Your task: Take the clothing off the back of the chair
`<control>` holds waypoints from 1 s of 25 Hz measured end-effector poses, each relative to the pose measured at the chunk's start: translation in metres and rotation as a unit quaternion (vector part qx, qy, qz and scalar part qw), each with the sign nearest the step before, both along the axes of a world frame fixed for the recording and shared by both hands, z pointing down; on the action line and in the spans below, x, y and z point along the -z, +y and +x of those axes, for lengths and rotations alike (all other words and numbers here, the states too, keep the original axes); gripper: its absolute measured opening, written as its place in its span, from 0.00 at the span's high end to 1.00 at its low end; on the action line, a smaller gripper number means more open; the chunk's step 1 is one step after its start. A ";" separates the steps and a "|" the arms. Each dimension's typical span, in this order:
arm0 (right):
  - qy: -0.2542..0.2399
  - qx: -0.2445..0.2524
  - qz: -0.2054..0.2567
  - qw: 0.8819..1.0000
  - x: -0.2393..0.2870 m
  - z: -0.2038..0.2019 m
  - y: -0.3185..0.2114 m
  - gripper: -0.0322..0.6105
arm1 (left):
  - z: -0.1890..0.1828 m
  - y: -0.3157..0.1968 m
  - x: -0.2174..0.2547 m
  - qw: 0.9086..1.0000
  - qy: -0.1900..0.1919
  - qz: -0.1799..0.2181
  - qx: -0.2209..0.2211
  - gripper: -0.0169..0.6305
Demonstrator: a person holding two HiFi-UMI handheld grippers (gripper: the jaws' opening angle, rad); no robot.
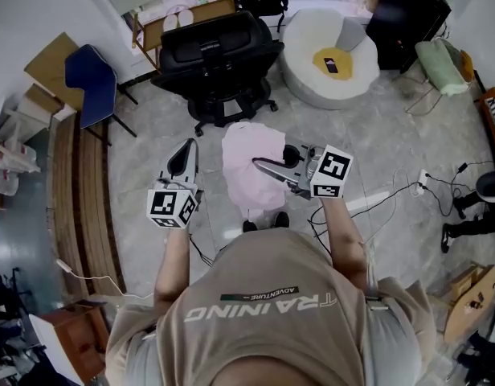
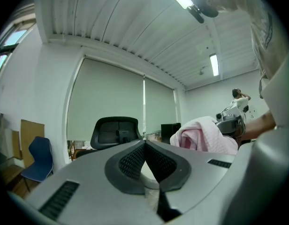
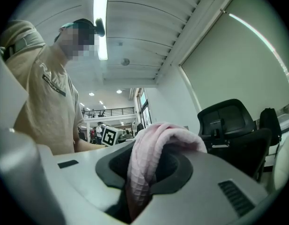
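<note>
Fingers of the right gripper (image 1: 262,166) pinch the pink garment (image 1: 247,151), nearer than the black chair (image 1: 215,55); the left gripper (image 2: 145,146) has fingers pressed together, empty.

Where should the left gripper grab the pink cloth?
Probably its loose left edge, coming from the left. The right gripper pinches a fold of the pink cloth, and the rest hangs free beside the left gripper, whose jaws would need opening first.

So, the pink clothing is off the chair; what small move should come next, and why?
Probably bring the left gripper across to catch the hanging pink garment. The right gripper pinches only one fold, the rest droops clear of the black office chair, and the left gripper is shut and empty.
</note>
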State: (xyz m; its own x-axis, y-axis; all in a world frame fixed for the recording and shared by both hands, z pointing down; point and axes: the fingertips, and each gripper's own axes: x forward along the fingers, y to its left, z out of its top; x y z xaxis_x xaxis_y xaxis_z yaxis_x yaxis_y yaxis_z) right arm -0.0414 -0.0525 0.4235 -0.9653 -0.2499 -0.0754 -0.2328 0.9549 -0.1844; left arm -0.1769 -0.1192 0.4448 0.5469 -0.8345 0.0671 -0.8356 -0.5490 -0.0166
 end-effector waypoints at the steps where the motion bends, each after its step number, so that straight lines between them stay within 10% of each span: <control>1: 0.004 -0.001 0.000 1.000 -0.001 0.001 0.001 0.79 | -0.001 0.001 0.000 1.000 0.005 -0.002 0.003 0.95; 25: 0.000 -0.001 0.010 1.000 0.011 0.028 -0.012 0.79 | 0.028 -0.007 0.018 1.000 -0.009 0.021 -0.019 0.95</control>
State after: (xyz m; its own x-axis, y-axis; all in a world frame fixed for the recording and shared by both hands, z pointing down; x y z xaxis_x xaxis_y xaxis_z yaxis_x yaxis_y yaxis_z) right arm -0.0134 -0.0649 0.4129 -0.9650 -0.2498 -0.0802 -0.2344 0.9581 -0.1647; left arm -0.1492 -0.1258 0.4265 0.5768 -0.8158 0.0432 -0.8139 -0.5784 -0.0547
